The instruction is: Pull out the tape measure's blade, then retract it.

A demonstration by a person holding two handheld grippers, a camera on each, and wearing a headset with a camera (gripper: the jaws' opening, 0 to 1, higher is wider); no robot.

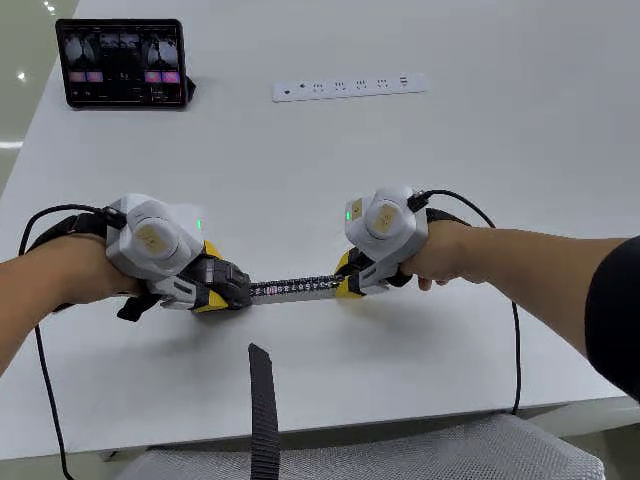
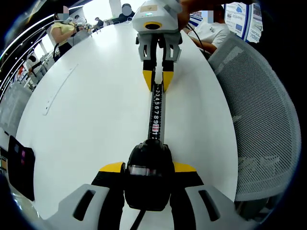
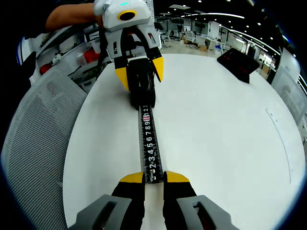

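The black tape measure case (image 1: pixel 228 284) lies on the white table, and my left gripper (image 1: pixel 213 293) is shut on it; the case (image 2: pixel 148 172) sits between yellow-tipped jaws in the left gripper view. Its numbered blade (image 1: pixel 296 289) stretches a short way to the right, where my right gripper (image 1: pixel 345 284) is shut on the blade's end. In the right gripper view the blade (image 3: pixel 148 143) runs from my right gripper (image 3: pixel 153 178) up to the case (image 3: pixel 141 81). In the left gripper view the blade (image 2: pixel 156 115) reaches the right gripper (image 2: pixel 157 85).
A tablet (image 1: pixel 123 62) stands at the table's far left and a white power strip (image 1: pixel 350 87) lies at the back centre. A black strap (image 1: pixel 263 410) and a mesh chair (image 1: pixel 400 450) sit at the near edge. Cables trail from both grippers.
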